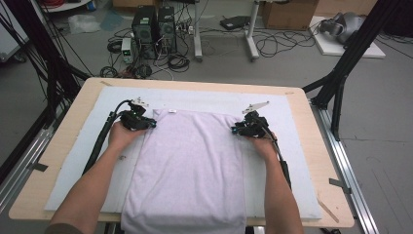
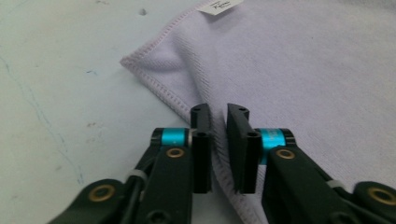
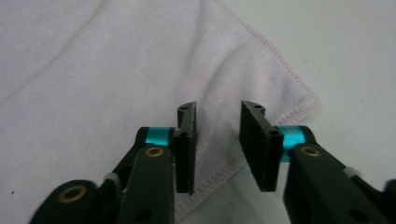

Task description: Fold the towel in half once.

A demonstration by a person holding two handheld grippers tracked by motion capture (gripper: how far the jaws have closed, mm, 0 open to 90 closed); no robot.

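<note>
A pale lilac towel (image 1: 190, 161) lies flat on the white mat (image 1: 209, 97), and its near end hangs over the table's front edge. A small white label (image 1: 172, 111) sits at its far edge. My left gripper (image 1: 151, 124) is at the towel's far left corner. In the left gripper view its jaws (image 2: 218, 116) stand close together, pinching the stitched hem of the towel (image 2: 303, 70). My right gripper (image 1: 236, 129) is at the far right corner. In the right gripper view its jaws (image 3: 217, 114) stand apart over the towel (image 3: 93, 70), with a raised fold between them and its hem below them.
The white mat covers most of the wooden table (image 1: 73, 112), with bare mat on both sides of the towel. Black frame posts (image 1: 341, 73) stand at the table's far corners. Computers and cables (image 1: 153, 34) are on the floor beyond.
</note>
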